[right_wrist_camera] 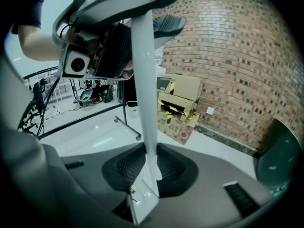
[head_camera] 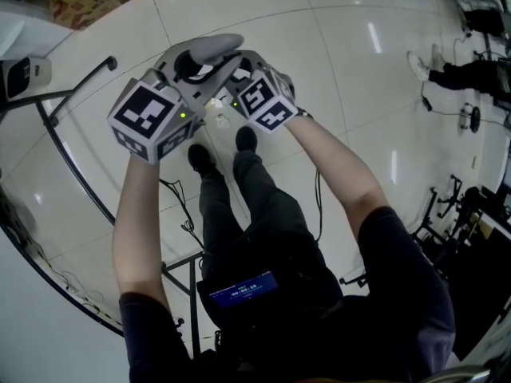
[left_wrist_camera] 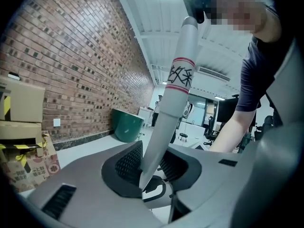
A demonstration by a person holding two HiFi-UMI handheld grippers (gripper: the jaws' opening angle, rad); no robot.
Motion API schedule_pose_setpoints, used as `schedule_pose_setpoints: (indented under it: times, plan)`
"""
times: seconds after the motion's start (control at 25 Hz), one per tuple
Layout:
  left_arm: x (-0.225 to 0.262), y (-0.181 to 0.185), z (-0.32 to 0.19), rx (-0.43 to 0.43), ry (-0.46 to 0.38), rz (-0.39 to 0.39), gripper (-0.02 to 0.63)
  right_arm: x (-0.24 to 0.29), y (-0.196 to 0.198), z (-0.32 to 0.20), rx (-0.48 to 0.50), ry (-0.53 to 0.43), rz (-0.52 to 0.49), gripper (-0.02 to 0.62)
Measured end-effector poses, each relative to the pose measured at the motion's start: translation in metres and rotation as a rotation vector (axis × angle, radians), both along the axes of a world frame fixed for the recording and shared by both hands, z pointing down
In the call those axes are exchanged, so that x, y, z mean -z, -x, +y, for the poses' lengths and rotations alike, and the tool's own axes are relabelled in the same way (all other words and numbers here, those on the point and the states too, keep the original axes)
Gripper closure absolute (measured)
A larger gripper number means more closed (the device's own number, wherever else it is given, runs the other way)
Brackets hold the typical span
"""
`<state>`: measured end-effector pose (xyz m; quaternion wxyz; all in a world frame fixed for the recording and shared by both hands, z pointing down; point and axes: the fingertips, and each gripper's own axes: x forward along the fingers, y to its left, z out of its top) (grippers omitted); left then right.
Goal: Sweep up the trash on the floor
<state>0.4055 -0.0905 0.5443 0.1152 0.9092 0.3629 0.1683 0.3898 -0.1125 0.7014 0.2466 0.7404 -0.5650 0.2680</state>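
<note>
While the glossy pale floor (head_camera: pixel 343 70) fills the head view, no trash shows on it anywhere: not round the person's shoes (head_camera: pixel 246 139), not by the brick wall (left_wrist_camera: pixel 71 56), not near the cardboard cartons (right_wrist_camera: pixel 179 103). So where the litter lies, I can't say. Both tools are held up close together in front of the person! The left gripper (left_wrist_camera: pixel 153 172) has its jaws clamped on a long pale handle (left_wrist_camera: pixel 178 80) with red bands. The right gripper (right_wrist_camera: pixel 151 167) is pinched on what looks like the same shaft, with its partner gripping further along it. No broom head is in sight. My read: this is the grab-and-ready step, with sweeping not yet begun. The next move calls for lowering the working end to the tiles, finding the trash, and keeping both grips firm so the shaft doesn't twist.
</note>
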Motion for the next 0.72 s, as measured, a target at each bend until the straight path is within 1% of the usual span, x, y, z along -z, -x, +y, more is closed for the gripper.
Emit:
schedule_pose_setpoints:
  times: [0.12,0.24,0.36,0.48,0.72]
  plan:
    - [0.041,0.002,0.003,0.000,-0.004,0.042,0.516,0.040,0.005,0.003,-0.033,-0.022,-0.007,0.503]
    - [0.091,0.013,0.007,-0.017,-0.007,0.070,0.523,0.090,0.014,0.008,-0.063,-0.050,0.002,0.503]
    - [0.146,0.025,0.008,-0.030,-0.018,0.133,0.527,0.142,0.024,0.010,-0.076,-0.083,0.029,0.503]
    - [0.195,0.042,0.015,-0.053,-0.027,0.189,0.534,0.191,0.039,0.017,-0.068,-0.106,0.053,0.503]
    - [0.271,0.075,0.025,-0.061,0.028,0.230,0.540,0.266,0.075,0.034,-0.058,-0.160,0.084,0.503]
